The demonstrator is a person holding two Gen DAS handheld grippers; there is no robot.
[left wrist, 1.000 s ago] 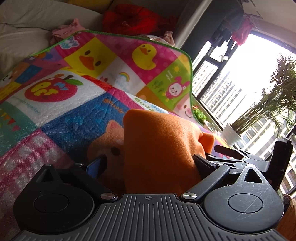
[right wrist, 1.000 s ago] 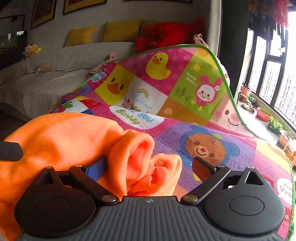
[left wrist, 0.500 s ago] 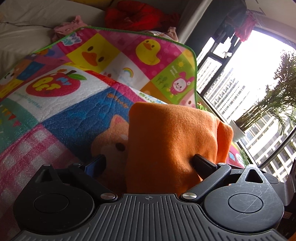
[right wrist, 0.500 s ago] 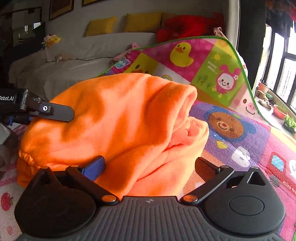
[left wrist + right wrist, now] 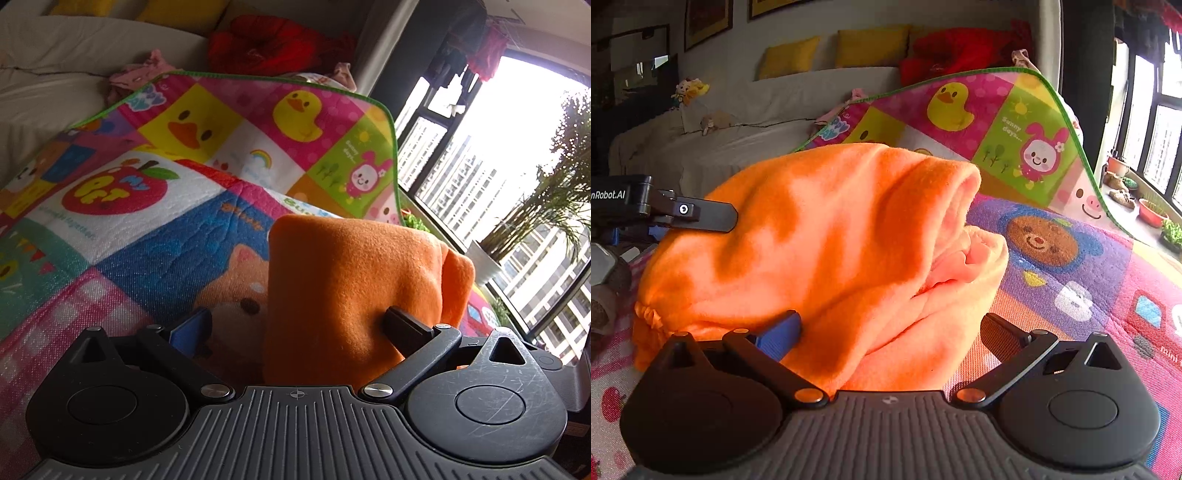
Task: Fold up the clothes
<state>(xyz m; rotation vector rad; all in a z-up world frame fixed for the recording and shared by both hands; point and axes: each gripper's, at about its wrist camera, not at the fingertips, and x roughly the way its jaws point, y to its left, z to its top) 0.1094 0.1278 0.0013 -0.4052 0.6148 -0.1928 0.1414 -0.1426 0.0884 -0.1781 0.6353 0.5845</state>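
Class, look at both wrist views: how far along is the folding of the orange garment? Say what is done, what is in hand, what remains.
Done: the orange garment is already doubled over into layers on the play mat. In hand: the left claw and right claw both stand open around it, not clamped. Left: the layered edge looks loose and uneven, so it probably needs squaring off and perhaps one more fold.

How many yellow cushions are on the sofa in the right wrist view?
2: left yellow cushion and right yellow cushion, side by side along the sofa back. More may be hidden behind the red pile.
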